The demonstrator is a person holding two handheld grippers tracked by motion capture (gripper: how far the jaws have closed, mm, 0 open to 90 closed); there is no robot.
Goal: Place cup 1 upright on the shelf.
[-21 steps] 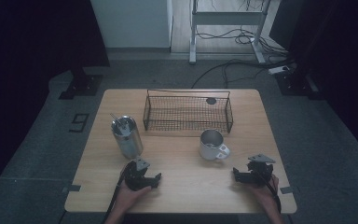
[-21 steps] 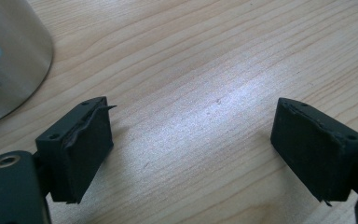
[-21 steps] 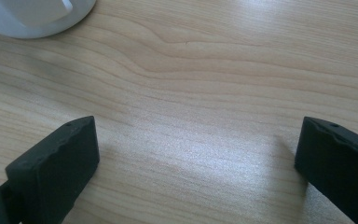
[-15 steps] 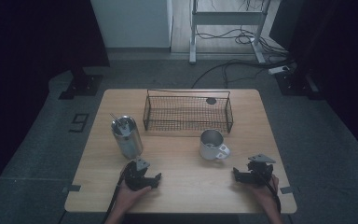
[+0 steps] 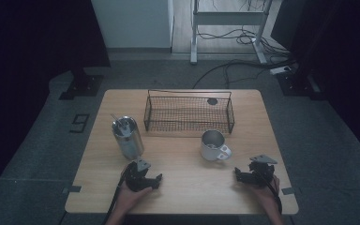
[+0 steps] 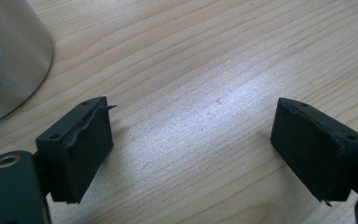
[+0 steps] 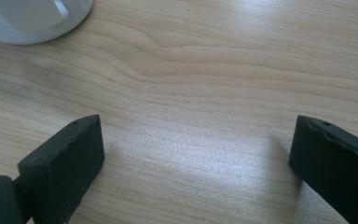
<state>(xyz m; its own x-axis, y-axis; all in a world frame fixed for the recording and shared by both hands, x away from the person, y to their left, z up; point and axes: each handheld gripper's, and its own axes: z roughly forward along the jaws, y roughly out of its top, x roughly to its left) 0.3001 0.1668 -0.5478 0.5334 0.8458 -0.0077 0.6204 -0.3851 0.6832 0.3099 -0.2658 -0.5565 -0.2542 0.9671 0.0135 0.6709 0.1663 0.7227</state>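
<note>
1. I am looking at the steel tumbler (image 5: pixel 128 137), which is standing upright on the left half of the wooden table (image 5: pixel 183 187) with a thin straw or rod sticking out of its top; in the left gripper view its curved metal wall (image 6: pixel 9 56) is sitting at the upper left corner.
2. I am seeing the white mug (image 5: pixel 213 145) standing upright right of centre, its handle pointing towards the near right; in the right gripper view its base (image 7: pixel 32 18) is showing at the top left.
3. I am holding the left gripper (image 5: pixel 143 176) low over the table just in front of the tumbler, not touching it. Its jaws are spread wide with bare wood between them.
4. I am holding the right gripper (image 5: pixel 253 176) near the mug, to its near right and apart from it. Its jaws are also gaping, grasping nothing.
5. The wire basket (image 5: pixel 187 115) is sitting behind both vessels, near the far edge, with a small dark round thing (image 5: pixel 212 101) inside its right rear corner.
</note>
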